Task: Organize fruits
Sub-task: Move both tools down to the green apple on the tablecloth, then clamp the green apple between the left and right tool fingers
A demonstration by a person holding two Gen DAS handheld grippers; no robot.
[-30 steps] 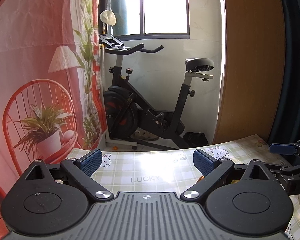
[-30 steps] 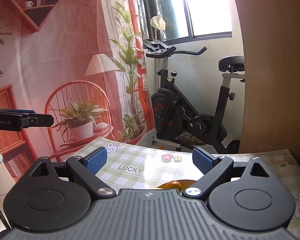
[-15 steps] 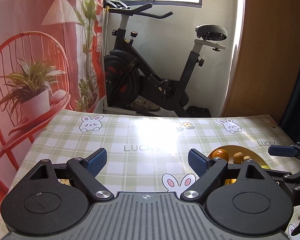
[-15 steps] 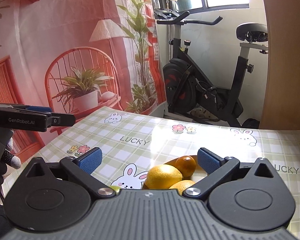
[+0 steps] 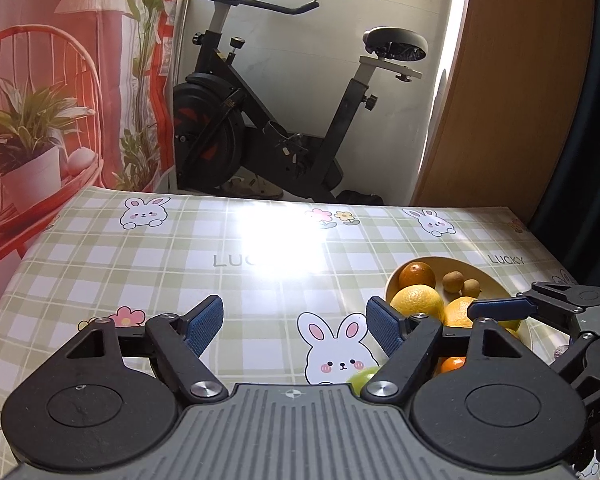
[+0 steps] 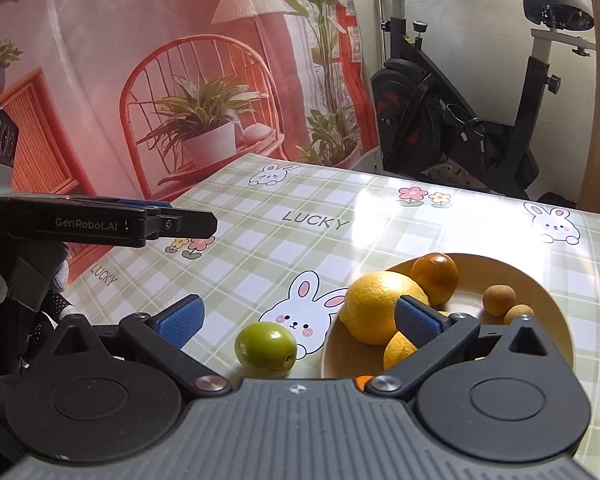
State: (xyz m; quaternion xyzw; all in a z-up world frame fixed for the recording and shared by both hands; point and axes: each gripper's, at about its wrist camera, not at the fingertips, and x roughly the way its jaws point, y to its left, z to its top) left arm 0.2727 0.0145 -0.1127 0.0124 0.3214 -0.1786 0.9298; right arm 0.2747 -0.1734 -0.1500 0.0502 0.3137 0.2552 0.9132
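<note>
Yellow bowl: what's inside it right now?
In the yellow bowl: a large lemon, an orange, two small brown fruits, more citrus partly hidden behind the right gripper. The green fruit lies outside.

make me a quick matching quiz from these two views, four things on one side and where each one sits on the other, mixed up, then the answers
Things:
1. green fruit
2. large lemon
3. two small brown fruits
4. left tongs

Places:
A. on the right side of the yellow bowl
B. on the tablecloth, just outside the bowl's left rim
C. open above the rabbit print, holding nothing
D. in the bowl at its left edge, beside the small orange

Pairs: 1-B, 2-D, 3-A, 4-C
</note>
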